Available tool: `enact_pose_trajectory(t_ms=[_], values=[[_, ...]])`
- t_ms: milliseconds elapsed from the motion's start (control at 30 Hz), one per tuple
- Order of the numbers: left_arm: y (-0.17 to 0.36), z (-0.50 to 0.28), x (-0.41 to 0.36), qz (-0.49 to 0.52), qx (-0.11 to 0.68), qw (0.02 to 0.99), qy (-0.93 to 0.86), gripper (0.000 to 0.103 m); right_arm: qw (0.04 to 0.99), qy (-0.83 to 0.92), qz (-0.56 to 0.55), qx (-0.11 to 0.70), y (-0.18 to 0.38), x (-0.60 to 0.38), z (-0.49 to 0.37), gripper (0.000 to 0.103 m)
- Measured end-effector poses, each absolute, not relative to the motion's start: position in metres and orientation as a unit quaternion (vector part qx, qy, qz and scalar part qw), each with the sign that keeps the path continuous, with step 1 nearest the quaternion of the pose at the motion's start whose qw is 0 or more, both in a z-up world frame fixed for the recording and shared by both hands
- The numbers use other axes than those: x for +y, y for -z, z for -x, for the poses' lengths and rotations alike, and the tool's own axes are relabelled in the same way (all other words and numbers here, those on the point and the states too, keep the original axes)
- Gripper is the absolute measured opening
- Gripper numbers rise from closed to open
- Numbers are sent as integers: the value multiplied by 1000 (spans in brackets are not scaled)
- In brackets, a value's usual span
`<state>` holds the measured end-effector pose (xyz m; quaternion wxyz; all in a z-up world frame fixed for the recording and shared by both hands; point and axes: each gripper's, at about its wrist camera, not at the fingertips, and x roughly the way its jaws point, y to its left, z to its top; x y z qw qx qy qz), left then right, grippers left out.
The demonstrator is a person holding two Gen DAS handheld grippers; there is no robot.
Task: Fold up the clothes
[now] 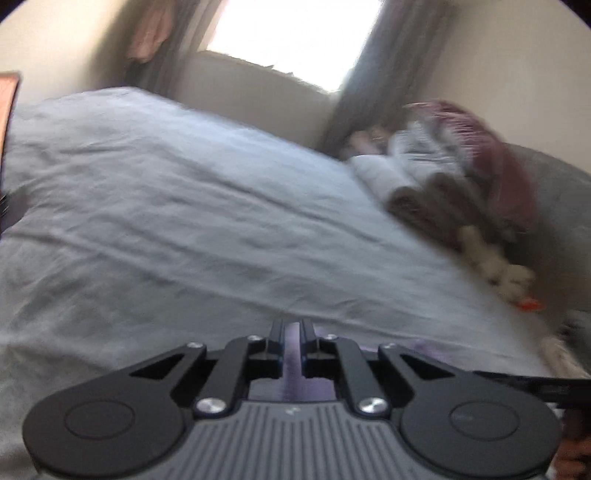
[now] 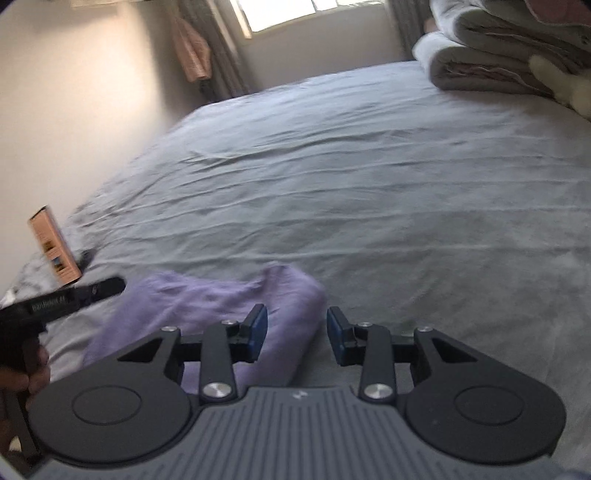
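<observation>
We have one lavender garment (image 2: 207,314) lying bunched on the bed (image 2: 369,192) at the near edge, around 7 o'clock in the right wrist view. The left gripper (image 1: 293,332) has its jaws pinched nearly together on a strip of that lavender cloth, which shows between them in the left wrist view. The right gripper (image 2: 297,328) hovers with jaws at a moderate gap and nothing between them; the garment's rounded end lies just under and beside its left finger (image 2: 256,326). We judge the step in hand to be getting a second hold so the piece can be spread flat. To do it well, we should bring the right jaws over a single edge or corner at the free end, not the thick bunched roll, then draw both holds apart, keeping the cloth low over the bed so it does not twist. Count: one garment in work, two grippers, one pile of folded linens (image 2: 509,55) at 1 o'clock, one small box (image 2: 55,245) at 9 o'clock, one window (image 2: 310,11).
</observation>
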<state>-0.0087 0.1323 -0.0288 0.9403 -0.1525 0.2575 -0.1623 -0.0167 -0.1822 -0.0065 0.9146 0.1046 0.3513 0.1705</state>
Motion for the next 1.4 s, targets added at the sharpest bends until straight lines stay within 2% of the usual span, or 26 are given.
enact_pose_trajectory(t_ms=[167, 400, 667, 733, 867, 900, 1033, 1200, 1400], values=[[26, 40, 117, 83, 250, 927, 268, 6, 905, -230, -67, 351, 9, -164, 45, 37], [61, 45, 120, 40, 305, 919, 248, 5, 898, -265, 17, 351, 25, -149, 68, 37], [45, 48, 130, 12, 320, 911, 259, 6, 886, -286, 19, 364, 30, -171, 78, 37], [37, 46, 131, 16, 316, 913, 259, 9, 885, -288, 5, 365, 28, -176, 77, 37], [30, 39, 126, 14, 308, 920, 242, 37, 884, -278, -46, 373, 25, -180, 66, 37], [29, 36, 124, 13, 311, 921, 235, 41, 883, -275, -61, 375, 25, -181, 62, 38], [26, 18, 120, 22, 335, 919, 208, 43, 874, -263, -123, 389, 25, -184, 46, 41], [30, 5, 120, 30, 375, 913, 158, 52, 871, -235, -150, 404, 26, -185, 33, 44], [32, -5, 116, 30, 405, 904, 132, 62, 864, -215, -171, 422, 28, -189, 24, 55]])
